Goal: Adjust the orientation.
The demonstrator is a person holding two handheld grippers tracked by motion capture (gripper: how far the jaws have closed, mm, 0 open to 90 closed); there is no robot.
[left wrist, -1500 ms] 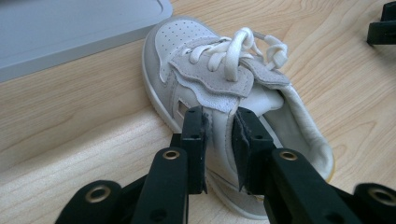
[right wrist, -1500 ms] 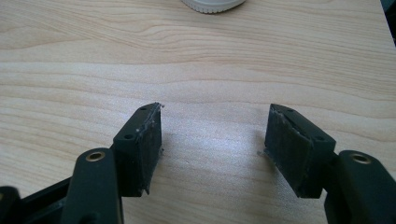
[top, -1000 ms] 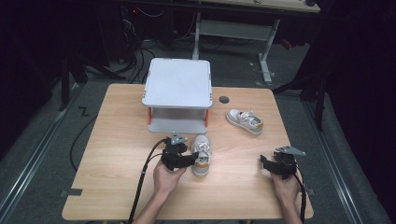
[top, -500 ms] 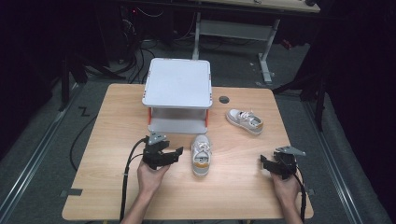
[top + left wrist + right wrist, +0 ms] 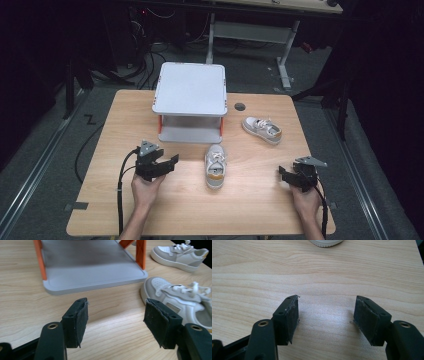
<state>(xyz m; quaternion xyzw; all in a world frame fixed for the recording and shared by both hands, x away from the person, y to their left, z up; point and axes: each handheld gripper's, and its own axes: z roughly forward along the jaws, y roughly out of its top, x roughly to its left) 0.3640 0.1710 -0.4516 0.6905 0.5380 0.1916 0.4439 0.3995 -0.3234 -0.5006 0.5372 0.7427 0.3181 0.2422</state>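
Left tool [image 5: 171, 161] gapes over the wooden table [image 5: 120, 115].

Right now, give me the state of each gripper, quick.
Left gripper: fingers open after just widening, nothing between them, beside the near shoe.
Right gripper: fingers open, empty, over bare table.

Matt wood-grain table [image 5: 260, 210]; smooth grey plastic rack [image 5: 190, 90]
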